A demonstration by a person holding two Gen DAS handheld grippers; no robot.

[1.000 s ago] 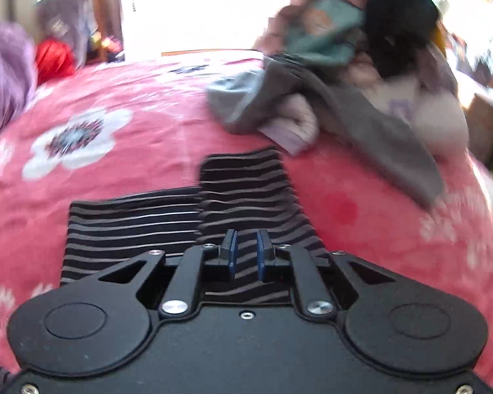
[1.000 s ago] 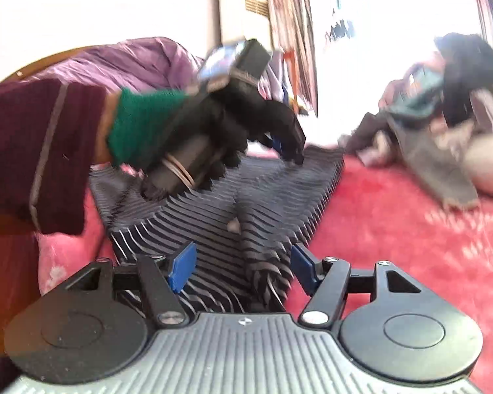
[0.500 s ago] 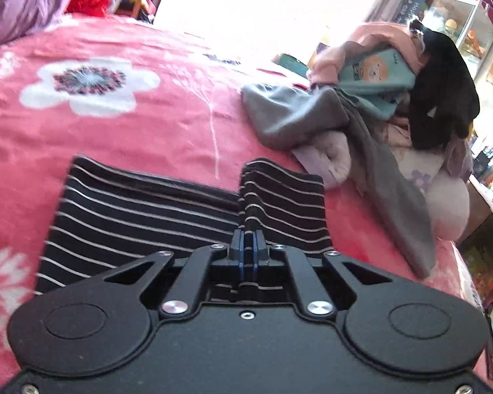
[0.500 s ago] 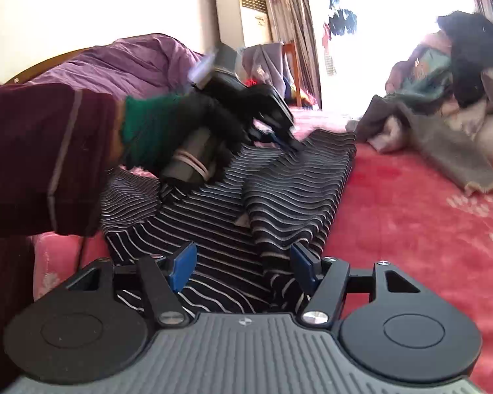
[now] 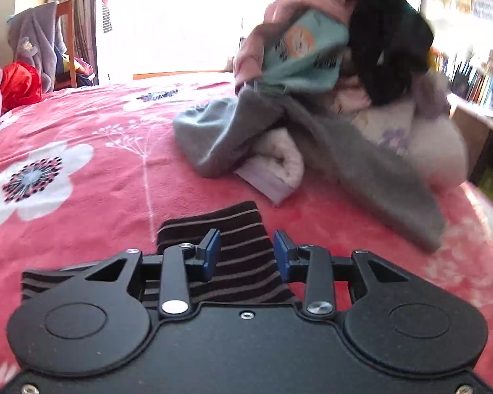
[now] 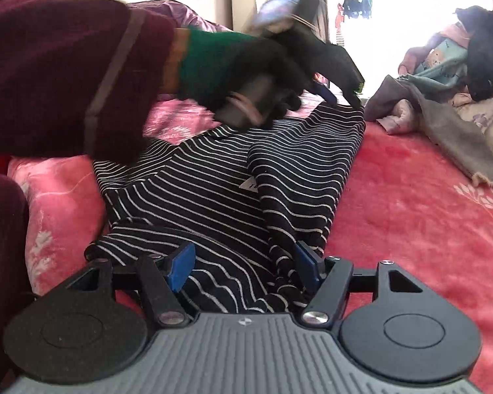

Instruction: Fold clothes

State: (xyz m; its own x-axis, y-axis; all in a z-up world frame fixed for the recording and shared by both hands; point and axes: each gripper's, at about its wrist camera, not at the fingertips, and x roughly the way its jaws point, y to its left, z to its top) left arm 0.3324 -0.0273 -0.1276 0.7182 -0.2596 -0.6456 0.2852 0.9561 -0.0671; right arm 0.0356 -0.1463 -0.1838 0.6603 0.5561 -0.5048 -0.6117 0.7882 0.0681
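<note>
Right wrist view: our right gripper [image 6: 243, 267] sits spread at the near end of the striped shirt [image 6: 233, 184], low centre; its length runs away toward upper right, where our left gripper [image 6: 340, 93], also spread and empty, hovers over the far end.

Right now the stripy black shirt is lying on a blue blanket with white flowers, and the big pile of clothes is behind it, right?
Almost. The blanket is pink-red, not blue, as the left wrist view shows. The rest holds: it has white flowers, the stripy black shirt lies on it, and the big pile of clothes sits behind it.
</note>
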